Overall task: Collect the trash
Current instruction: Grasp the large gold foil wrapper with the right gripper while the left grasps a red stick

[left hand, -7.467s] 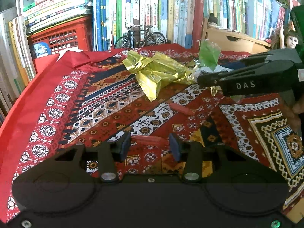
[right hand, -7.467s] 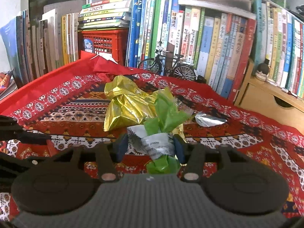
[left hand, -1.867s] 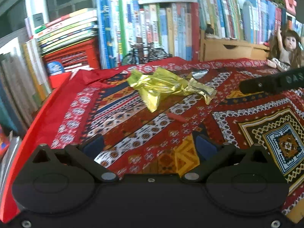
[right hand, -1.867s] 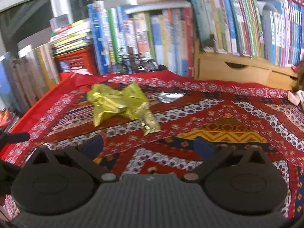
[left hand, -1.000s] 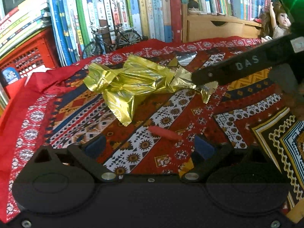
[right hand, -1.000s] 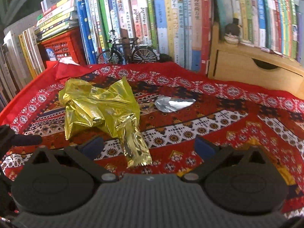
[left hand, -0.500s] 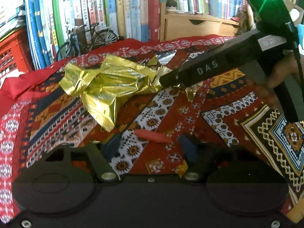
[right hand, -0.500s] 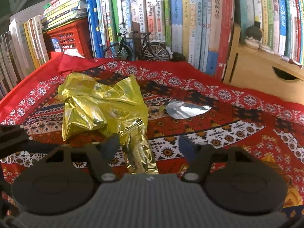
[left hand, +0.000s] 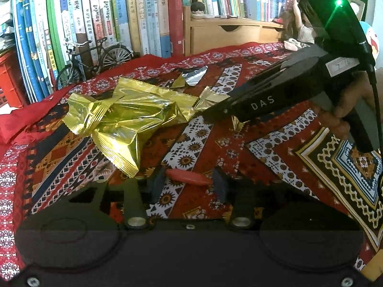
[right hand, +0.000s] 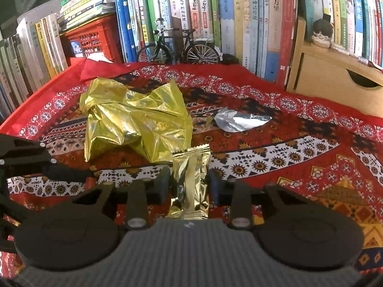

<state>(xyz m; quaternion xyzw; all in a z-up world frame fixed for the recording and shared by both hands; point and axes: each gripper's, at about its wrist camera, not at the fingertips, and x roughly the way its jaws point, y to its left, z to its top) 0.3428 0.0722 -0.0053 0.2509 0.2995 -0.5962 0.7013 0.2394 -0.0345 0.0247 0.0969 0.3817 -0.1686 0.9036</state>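
Observation:
A short red wrapper scrap (left hand: pixel 189 178) lies on the patterned red cloth (left hand: pixel 263 157), and my left gripper (left hand: pixel 189 184) is shut on it, a finger at each end. In the right wrist view a small gold packet (right hand: pixel 191 179) sits between the fingers of my right gripper (right hand: pixel 190 183), which is shut on it. A big crumpled gold wrapper (right hand: pixel 134 122) lies just behind, and a silver foil piece (right hand: pixel 241 120) further back right. The left view shows the same gold wrapper (left hand: pixel 124 117) and foil (left hand: pixel 195 75), with the right gripper's black body (left hand: pixel 263 100) reaching in, held by a hand (left hand: pixel 344 110).
Rows of upright books (right hand: pixel 239 19) line the back. A toy bicycle (right hand: pixel 179 45) and a red crate (right hand: pixel 93 40) stand before them, a wooden drawer box (right hand: pixel 335 81) at back right. A doll (left hand: pixel 296 33) lies by the box. Bare cloth spreads to the right.
Both grippers came forward and down to the cloth and closed from wide open, the left on the red scrap, the right on the small gold packet.

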